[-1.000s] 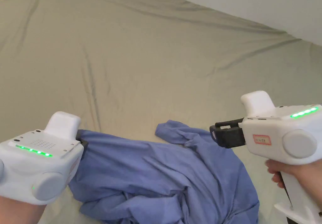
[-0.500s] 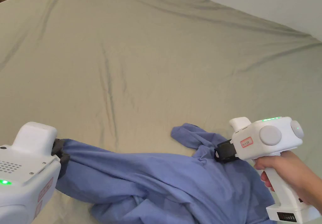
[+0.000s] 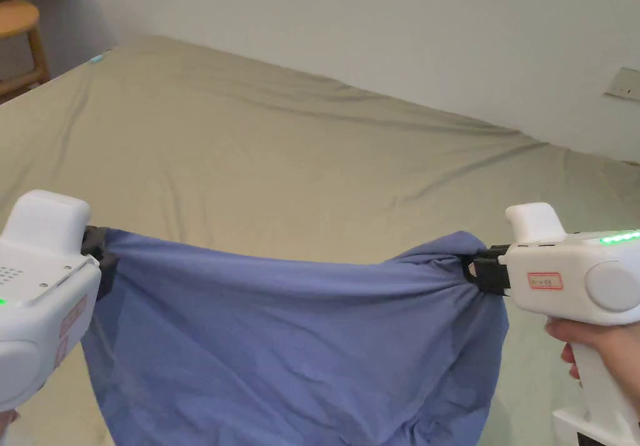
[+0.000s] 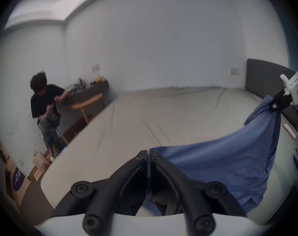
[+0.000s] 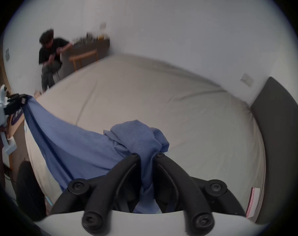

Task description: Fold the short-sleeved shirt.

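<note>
The blue short-sleeved shirt [image 3: 294,353] hangs in the air above the bed, stretched between both grippers. My left gripper [image 3: 97,250] is shut on the shirt's left end. In the left gripper view the left gripper [image 4: 148,154] pinches a thin edge of the shirt [image 4: 221,168]. My right gripper [image 3: 472,269] is shut on the bunched right end. In the right gripper view the right gripper [image 5: 147,155] clamps a thick wad of the shirt [image 5: 87,147]. The cloth sags in the middle and drapes downward.
The bed [image 3: 281,153] under its beige sheet spreads out behind the shirt, against a white wall. A wooden stool [image 3: 22,34] stands at the far left. A dark headboard [image 5: 279,129] bounds the bed's right side. A person [image 4: 44,106] stands beyond the bed's far corner.
The shirt was lying crumpled on the bed. The right gripper came down and closed on its right end, and both grippers have lifted and pulled it taut in the air.
</note>
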`<state>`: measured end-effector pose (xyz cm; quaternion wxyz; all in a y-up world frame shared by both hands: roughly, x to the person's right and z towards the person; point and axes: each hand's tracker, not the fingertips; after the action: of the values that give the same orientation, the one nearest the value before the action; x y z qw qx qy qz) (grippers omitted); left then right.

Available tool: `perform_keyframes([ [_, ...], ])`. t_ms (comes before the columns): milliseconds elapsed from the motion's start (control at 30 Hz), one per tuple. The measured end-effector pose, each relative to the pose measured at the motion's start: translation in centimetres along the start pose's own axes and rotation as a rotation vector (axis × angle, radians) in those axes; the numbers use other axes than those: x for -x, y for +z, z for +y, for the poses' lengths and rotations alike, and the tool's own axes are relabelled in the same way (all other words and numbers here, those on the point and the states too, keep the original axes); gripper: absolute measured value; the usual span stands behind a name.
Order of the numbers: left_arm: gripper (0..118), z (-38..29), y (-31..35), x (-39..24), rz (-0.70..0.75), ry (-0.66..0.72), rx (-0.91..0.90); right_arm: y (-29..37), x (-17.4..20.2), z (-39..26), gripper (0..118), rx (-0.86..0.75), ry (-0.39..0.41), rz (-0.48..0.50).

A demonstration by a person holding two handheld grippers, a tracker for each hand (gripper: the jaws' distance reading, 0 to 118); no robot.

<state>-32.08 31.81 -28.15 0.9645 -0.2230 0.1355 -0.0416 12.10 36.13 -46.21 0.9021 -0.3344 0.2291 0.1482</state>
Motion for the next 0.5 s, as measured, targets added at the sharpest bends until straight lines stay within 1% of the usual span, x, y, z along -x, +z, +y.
perform_keyframes([
  [67,0,2.5,1.8,0.3,-0.002,-0.007,-0.066,5.0,-0.8,0.4,12,-0.103,-0.030,-0.025],
  [100,0,3.8,2.8,0.3,0.026,-0.022,-0.105,7.5,-1.1,0.6,12,-0.153,-0.043,-0.052],
  [133,0,5.1,3.8,0.3,-0.001,-0.025,-0.141,10.0,-1.4,0.7,12,-0.200,-0.060,-0.053],
  [233,0,8.7,6.9,-0.1,0.000,-0.042,-0.245,16.3,-1.7,0.9,12,-0.327,-0.106,-0.073],
  [367,0,12.5,10.7,-0.8,-0.002,-0.060,-0.365,23.0,-1.1,1.0,12,-0.475,-0.098,-0.152],
  [500,0,15.6,13.7,-1.1,-0.008,-0.068,-0.443,28.1,-0.6,1.3,12,-0.580,-0.104,-0.222],
])
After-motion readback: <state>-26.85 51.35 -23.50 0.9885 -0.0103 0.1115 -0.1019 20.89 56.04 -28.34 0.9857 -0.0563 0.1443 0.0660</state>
